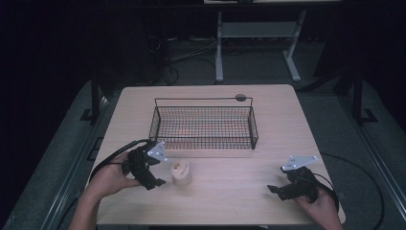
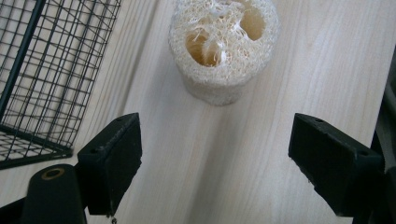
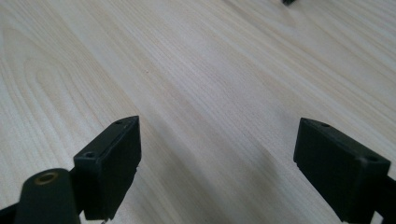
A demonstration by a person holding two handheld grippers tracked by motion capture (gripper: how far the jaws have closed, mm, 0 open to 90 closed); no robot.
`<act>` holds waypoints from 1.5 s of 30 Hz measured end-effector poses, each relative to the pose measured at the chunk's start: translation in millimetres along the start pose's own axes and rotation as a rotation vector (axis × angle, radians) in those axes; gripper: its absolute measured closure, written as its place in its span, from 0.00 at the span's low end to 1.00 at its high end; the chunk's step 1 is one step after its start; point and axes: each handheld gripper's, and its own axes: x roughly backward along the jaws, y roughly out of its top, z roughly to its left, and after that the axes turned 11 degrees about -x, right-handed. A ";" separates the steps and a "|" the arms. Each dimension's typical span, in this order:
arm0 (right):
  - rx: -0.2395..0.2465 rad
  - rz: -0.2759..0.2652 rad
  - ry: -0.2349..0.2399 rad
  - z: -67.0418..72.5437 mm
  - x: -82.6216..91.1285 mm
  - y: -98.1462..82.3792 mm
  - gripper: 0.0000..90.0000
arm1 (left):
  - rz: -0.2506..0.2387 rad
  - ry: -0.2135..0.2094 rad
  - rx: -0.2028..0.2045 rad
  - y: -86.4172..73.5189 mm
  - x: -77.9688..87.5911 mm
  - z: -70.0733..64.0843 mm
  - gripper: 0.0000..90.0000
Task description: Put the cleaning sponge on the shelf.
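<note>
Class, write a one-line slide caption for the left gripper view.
Open left tongs face an upright loofah piece on the wooden table, wire basket alongside.

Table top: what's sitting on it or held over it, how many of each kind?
Loofah sponge pieces: 1
Black wire baskets: 1
Hand-held grippers, both with jaws open: 2 (left gripper, right gripper)
Total: 4
</note>
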 end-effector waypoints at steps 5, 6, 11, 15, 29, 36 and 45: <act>0.003 0.002 0.002 0.5 -0.3 0.1 0.16 | 0.003 -0.008 -0.009 5.4 -2.9 0.9 0.19; 0.001 0.003 0.002 0.6 -0.3 0.1 0.16 | 0.004 -0.007 -0.014 6.7 -3.1 1.4 0.19; 0.003 0.003 0.003 0.7 -0.5 0.1 0.16 | 0.009 -0.017 -0.027 12.6 -5.8 3.1 0.19; 0.002 0.001 0.004 0.6 -0.1 0.0 0.16 | 0.009 -0.021 -0.034 17.7 -6.9 5.4 0.19; 0.001 0.004 0.005 0.8 0.1 -1.0 0.16 | 0.026 -0.042 -0.054 31.3 -17.1 10.7 0.19; -0.001 0.002 0.009 0.5 -0.2 -1.1 0.16 | 0.029 -0.057 -0.060 38.4 -21.8 13.2 0.19; 0.000 0.002 0.011 -0.2 0.0 -1.2 0.16 | 0.041 -0.076 -0.079 46.5 -28.0 14.5 0.19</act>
